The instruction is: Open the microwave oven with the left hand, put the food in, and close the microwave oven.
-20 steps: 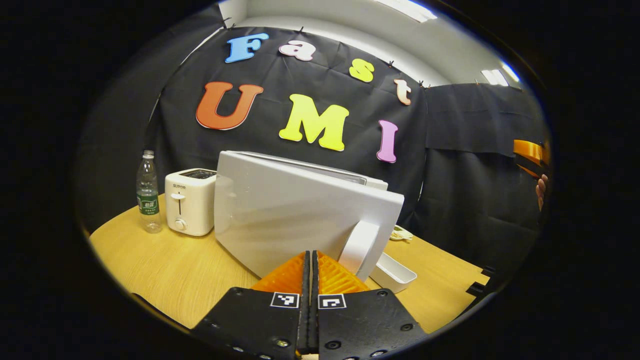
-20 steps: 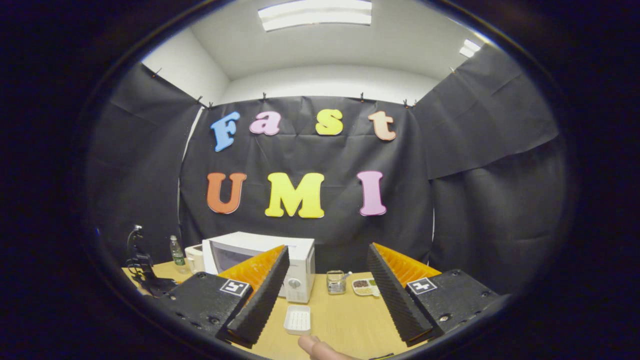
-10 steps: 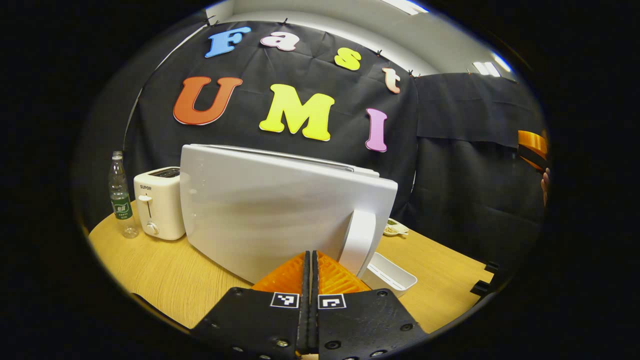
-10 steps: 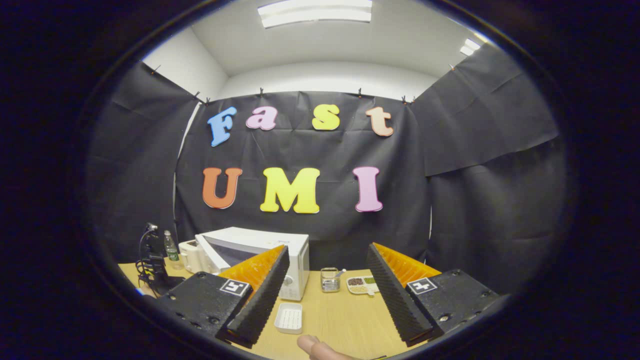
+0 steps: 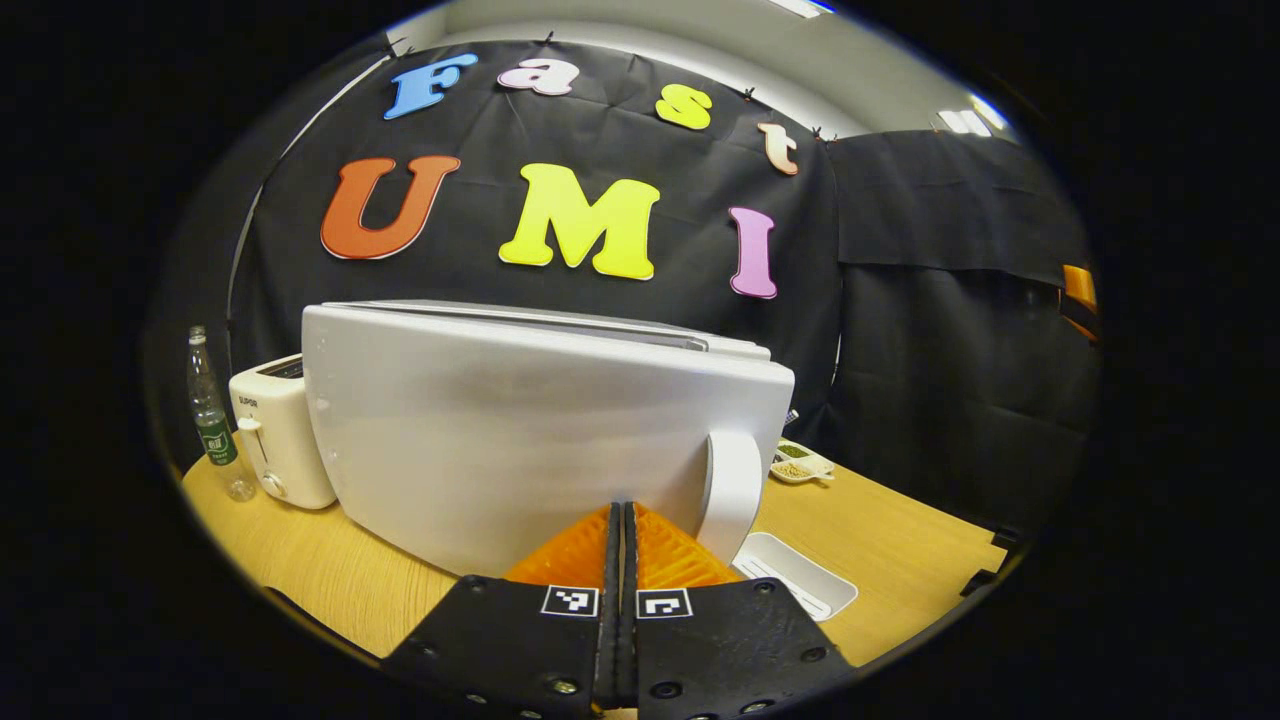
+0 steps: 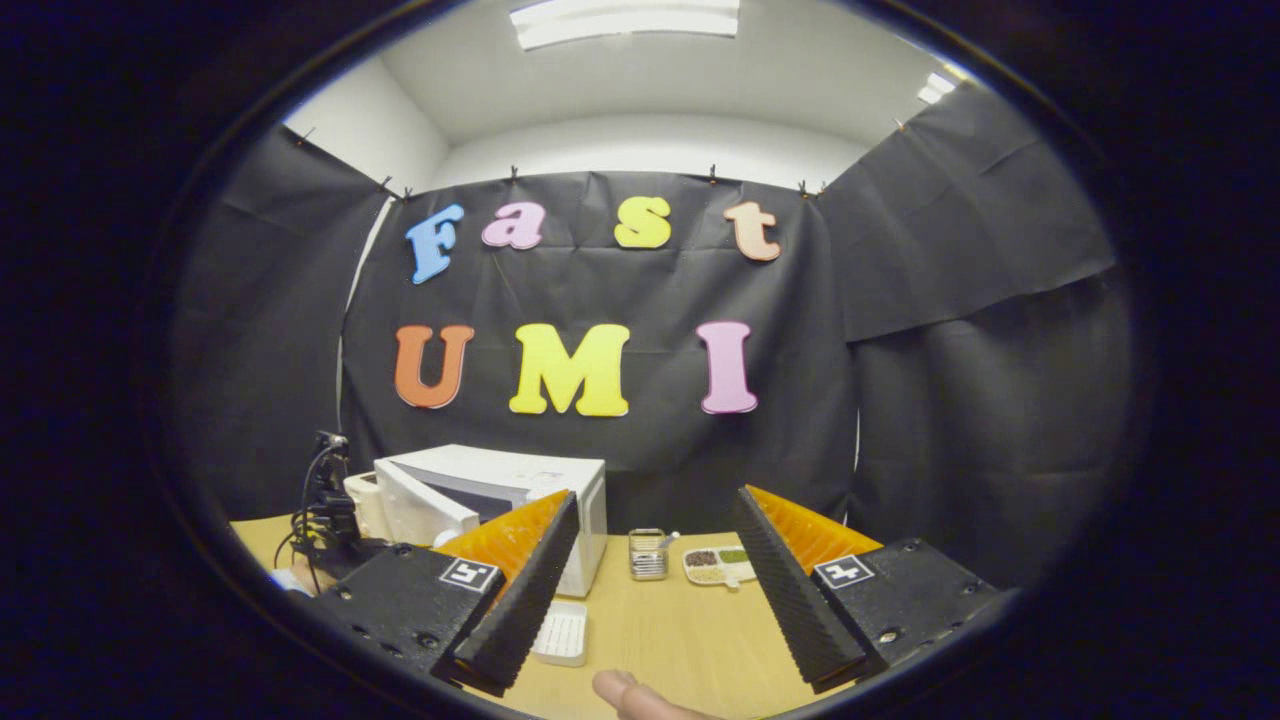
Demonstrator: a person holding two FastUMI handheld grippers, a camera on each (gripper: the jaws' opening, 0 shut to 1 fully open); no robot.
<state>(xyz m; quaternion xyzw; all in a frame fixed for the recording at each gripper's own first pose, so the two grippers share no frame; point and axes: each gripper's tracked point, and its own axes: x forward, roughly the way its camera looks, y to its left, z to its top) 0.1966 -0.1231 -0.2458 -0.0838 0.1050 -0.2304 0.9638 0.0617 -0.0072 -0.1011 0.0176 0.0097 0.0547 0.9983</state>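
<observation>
In the left gripper view, the left gripper (image 5: 620,520) sits at 6 o'clock with its jaws clenched flat together, nothing visibly pinched between them, right at the foot of the microwave door (image 5: 520,430), which is swung part-way open and stands edge-on across the middle of the picture. The door's white handle (image 5: 733,490) rises just toward 1 o'clock of the fingertips; whether the fingers touch it cannot be told. A white tray (image 5: 800,585) lies on the wooden table (image 5: 330,570) at 4 o'clock, a toaster (image 5: 275,440) and a water bottle (image 5: 210,420) stand at 9 o'clock, and a small dish of food (image 5: 800,462) rests at 3 o'clock beyond the door. In the right gripper view, the right gripper (image 6: 650,590) hangs above the table with its jaws released and wide apart, grasping nothing; a fingertip (image 6: 625,692) of the person's hand shows at 6 o'clock. The microwave (image 6: 520,500) stands at 9 o'clock of the gap, its door ajar, with the tray in front of it, and a small metal basket (image 6: 648,555) and the dish lie straight ahead.
</observation>
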